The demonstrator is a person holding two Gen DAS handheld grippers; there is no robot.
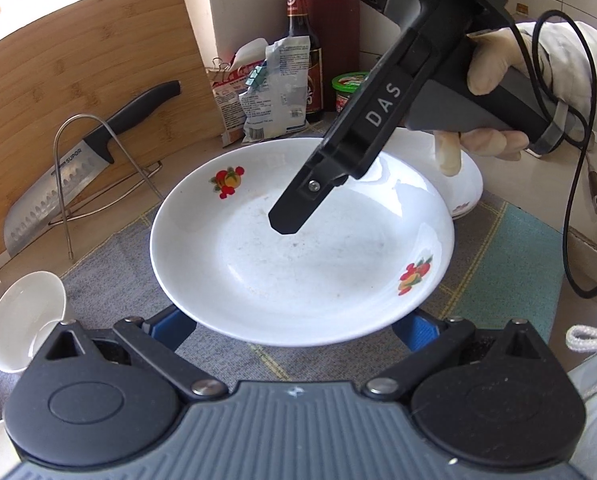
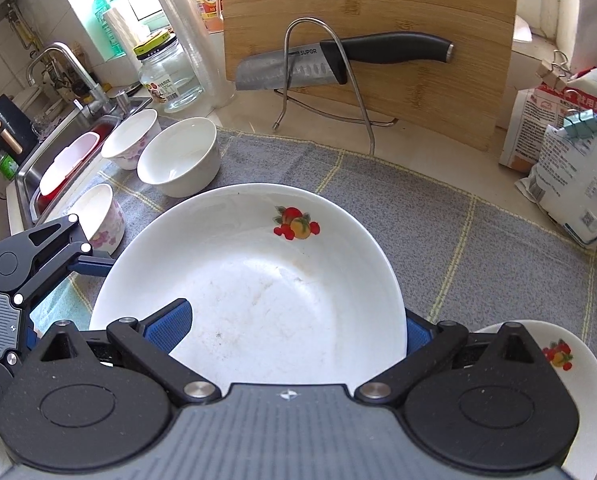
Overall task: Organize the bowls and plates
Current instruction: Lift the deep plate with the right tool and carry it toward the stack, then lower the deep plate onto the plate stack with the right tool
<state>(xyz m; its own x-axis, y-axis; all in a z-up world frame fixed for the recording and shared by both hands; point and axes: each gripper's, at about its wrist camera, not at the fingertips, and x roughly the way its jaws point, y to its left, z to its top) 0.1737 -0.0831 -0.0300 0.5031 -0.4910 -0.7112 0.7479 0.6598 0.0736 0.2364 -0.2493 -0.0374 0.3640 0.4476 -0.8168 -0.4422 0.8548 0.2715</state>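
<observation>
White glazed plate with fruit decals found at centre of the grey checked cloth on the tabletop, between both tools.

Left hand-held gripper: jaws spread wide, both blue fingers running under the near rim, tips hidden by the plate. Not clamped; cannot tell whether bearing any weight.

Right hand-held gripper: also spread wide, one blue pad lying over the inner face of the plate, the other outside and below the rim. Straddling the wall, not closed on it.

Second decorated plate just beside, on the right. Three bowls grouped near the sink, one just beside the plate's left rim.

Risks judged from here:
- Slip. Smooth glaze, sloping wall, pads not closed; likely to slide out if lifted before a firm pinch.
- Tip. Support from one edge only would let the far rim drop onto the cloth.
- Collision. Two tools crowded on one plate; possible fouling of fingers on closing.
- Knock against the nearest bowl or the second plate if swung sideways, with chipping.
</observation>
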